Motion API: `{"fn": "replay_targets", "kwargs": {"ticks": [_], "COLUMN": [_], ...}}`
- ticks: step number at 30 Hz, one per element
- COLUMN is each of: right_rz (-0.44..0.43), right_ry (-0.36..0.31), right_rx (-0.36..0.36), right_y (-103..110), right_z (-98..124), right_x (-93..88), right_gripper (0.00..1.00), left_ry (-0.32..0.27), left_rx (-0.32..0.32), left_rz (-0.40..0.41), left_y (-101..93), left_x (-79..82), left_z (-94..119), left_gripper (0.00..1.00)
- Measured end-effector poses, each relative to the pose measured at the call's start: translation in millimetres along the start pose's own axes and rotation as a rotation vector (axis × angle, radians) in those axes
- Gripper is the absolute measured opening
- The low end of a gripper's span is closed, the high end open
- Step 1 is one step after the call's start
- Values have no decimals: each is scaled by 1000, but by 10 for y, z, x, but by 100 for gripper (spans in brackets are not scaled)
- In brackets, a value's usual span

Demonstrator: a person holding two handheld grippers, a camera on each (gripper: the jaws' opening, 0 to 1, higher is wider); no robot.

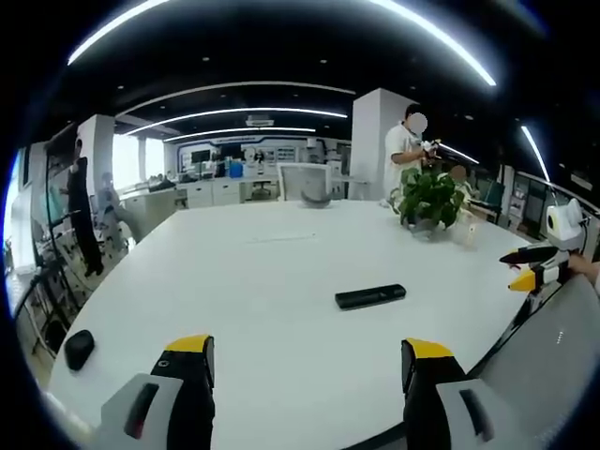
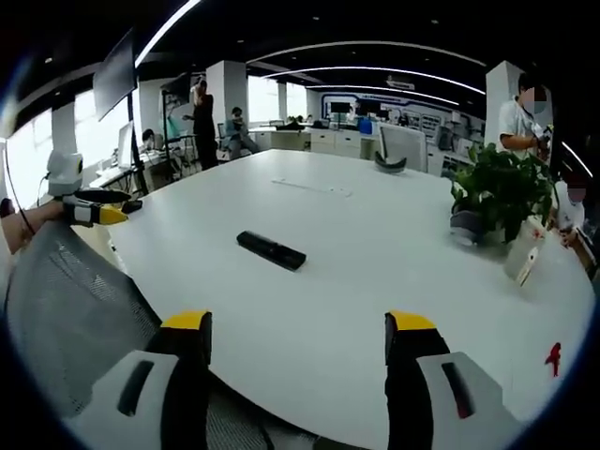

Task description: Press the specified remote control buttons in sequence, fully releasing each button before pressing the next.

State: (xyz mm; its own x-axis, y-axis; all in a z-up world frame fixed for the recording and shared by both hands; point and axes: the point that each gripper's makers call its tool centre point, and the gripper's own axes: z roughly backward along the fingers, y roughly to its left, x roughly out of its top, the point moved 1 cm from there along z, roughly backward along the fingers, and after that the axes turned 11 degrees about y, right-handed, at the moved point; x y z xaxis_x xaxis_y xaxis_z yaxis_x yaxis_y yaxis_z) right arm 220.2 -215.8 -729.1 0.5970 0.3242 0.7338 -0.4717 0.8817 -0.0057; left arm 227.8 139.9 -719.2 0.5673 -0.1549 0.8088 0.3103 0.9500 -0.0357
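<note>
In the left gripper view, the left gripper [image 1: 307, 361] is seen nearest the camera, its yellow-tipped jaws spread wide with nothing held between them, above the near edge of the white worktop [image 1: 281, 281]. Just beyond the jaws, toward one o'clock, the black remote control [image 1: 370, 296] is found lying flat on the worktop, well apart from both jaws. A small black object [image 1: 79, 349] is seen at nine o'clock near the worktop's edge, and a potted plant [image 1: 429, 199] stands farther off at one o'clock.

In the right gripper view, the right gripper [image 2: 298, 339] is likewise held with jaws wide and empty over the worktop's near edge. The remote control [image 2: 271, 250] lies ahead at eleven o'clock. A grey mesh chair back [image 2: 66, 309] is seen at nine o'clock, the potted plant [image 2: 499, 192] at two o'clock.
</note>
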Motion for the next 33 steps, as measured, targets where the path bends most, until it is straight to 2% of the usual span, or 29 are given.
{"fn": "replay_targets", "kwargs": {"ticks": [2, 5, 8, 11, 14, 17, 22, 27, 30, 33], "right_rz": [9, 18, -31, -94, -108, -118, -74, -69, 34, 45], "right_ry": [-17, -33, -33, -29, -6, 1, 39, 27, 54, 75], "right_rx": [7, -19, -69, -79, -88, -88, -92, -91, -121, -121], "right_y": [20, -10, -119, -180, -191, -192, -130, -107, -73, -20], "right_z": [20, 49, 74, 84, 73, 68, 45, 65, 62, 71], "right_x": [31, 59, 40, 4, -40, -54, -72, -17, 17, 11], "right_gripper": [78, 78, 79, 79, 78, 77, 75, 74, 72, 75], "left_ry": [1, 11, 53, 91, 79, 32, -1, -23, -13, -22], "left_rx": [-3, -15, -61, -75, -106, -119, -93, -92, -101, -92], "left_rz": [-7, 2, -16, -40, -40, -8, 12, 18, -5, -24], "left_y": [-9, -24, -121, -173, -226, -217, -181, -170, -199, -196], "left_x": [2, -13, -63, -107, -94, -28, 34, 70, 57, 73], "left_z": [-6, -15, -53, -78, -70, -28, 24, 45, 41, 47], "left_gripper": [86, 86, 85, 86, 86, 85, 86, 86, 86, 86]}}
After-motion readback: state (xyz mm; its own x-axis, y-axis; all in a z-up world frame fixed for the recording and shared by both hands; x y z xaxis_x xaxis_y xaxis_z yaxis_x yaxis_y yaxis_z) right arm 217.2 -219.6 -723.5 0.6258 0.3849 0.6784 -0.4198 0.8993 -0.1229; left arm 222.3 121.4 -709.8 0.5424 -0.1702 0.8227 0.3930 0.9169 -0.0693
